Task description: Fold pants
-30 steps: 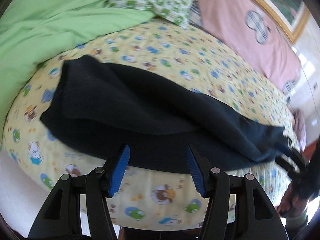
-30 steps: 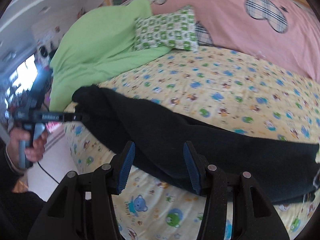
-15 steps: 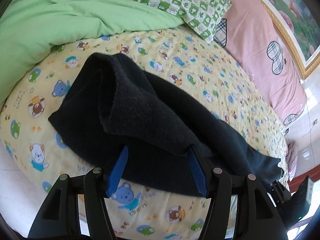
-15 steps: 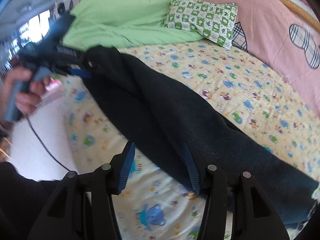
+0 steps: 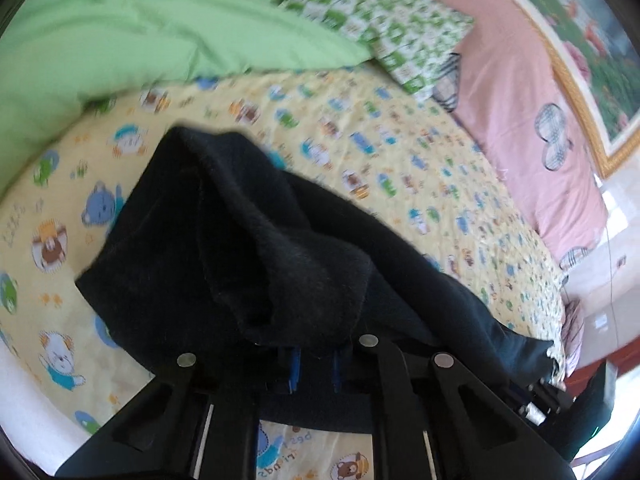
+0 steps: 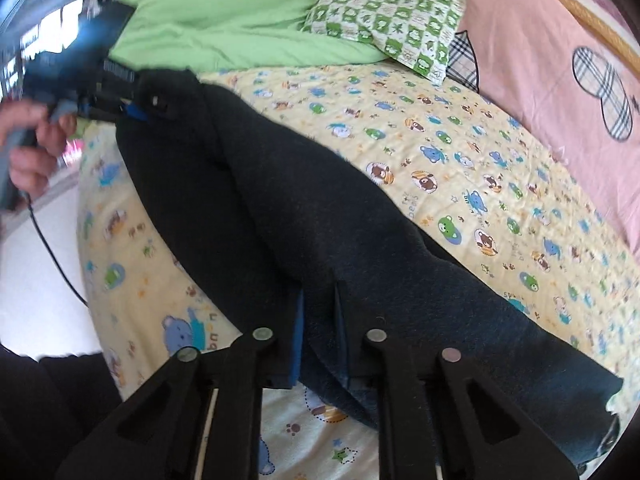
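Dark pants (image 5: 248, 256) lie lengthwise on a yellow cartoon-print bed sheet (image 5: 400, 168). My left gripper (image 5: 314, 364) is shut on the near edge of the pants at one end, with cloth bunched over its blue pads. My right gripper (image 6: 318, 320) is shut on the pants' (image 6: 280, 208) near edge further along. The left gripper also shows in the right wrist view (image 6: 132, 110), at the far end of the pants. The right gripper shows in the left wrist view (image 5: 540, 396), at the lower right.
A green duvet (image 5: 140, 32) and a green checked pillow (image 5: 384, 20) lie at the head of the bed, against a pink headboard cover (image 5: 532, 112). The bed's near edge drops to a white floor (image 6: 32, 280). My hand (image 6: 28, 148) holds the left gripper.
Both grippers moved forward onto the pants' near edge and closed from wide open onto the cloth. The cloth at the left end has bunched up.
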A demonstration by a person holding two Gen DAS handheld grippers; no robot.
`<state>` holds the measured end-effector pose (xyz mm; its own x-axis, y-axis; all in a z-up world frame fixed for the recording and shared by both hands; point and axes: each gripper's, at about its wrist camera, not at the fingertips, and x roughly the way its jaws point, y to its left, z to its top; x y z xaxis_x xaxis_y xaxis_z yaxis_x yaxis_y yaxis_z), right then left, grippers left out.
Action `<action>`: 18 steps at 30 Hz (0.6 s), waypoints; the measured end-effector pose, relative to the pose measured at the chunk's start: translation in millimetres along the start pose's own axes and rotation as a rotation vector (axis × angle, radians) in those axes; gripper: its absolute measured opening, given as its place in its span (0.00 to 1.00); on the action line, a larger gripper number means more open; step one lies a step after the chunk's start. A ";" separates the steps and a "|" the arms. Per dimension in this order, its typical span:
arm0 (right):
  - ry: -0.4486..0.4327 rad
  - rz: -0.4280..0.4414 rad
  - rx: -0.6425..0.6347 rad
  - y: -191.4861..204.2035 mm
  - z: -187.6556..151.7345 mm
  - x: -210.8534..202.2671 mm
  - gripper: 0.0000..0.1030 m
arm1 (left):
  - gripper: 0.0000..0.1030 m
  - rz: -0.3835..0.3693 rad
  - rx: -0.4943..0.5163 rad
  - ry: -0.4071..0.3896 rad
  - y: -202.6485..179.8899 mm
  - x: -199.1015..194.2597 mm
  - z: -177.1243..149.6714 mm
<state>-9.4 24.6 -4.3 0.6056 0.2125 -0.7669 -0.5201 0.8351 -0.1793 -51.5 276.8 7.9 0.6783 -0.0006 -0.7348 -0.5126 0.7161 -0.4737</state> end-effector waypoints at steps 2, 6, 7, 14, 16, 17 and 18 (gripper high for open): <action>-0.022 0.045 0.054 -11.6 4.4 -8.9 0.12 | 0.08 -0.031 0.032 -0.034 -4.9 -18.2 1.6; -0.060 0.130 0.171 -39.6 14.0 -25.2 0.11 | 0.08 -0.090 0.103 -0.112 -4.1 -58.4 7.6; -0.067 0.156 0.197 -46.6 15.4 -29.6 0.11 | 0.08 -0.114 0.123 -0.131 -1.2 -67.2 9.1; -0.051 0.290 0.265 -64.6 16.6 -25.4 0.11 | 0.08 -0.144 0.225 -0.139 20.6 -63.2 -7.4; -0.022 0.298 0.267 -60.2 14.4 -16.1 0.11 | 0.08 -0.130 0.240 -0.144 27.9 -53.7 -15.1; -0.007 0.300 0.265 -56.9 12.1 -11.5 0.11 | 0.08 -0.129 0.243 -0.146 32.1 -51.0 -18.0; 0.004 0.302 0.263 -54.9 9.7 -9.1 0.11 | 0.08 -0.128 0.246 -0.150 36.4 -47.9 -20.6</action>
<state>19.5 -18.3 18.5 0.4464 0.4670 -0.7633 -0.5019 0.8369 0.2185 -113.5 288.4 15.9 0.8088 -0.0115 -0.5880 -0.2878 0.8642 -0.4128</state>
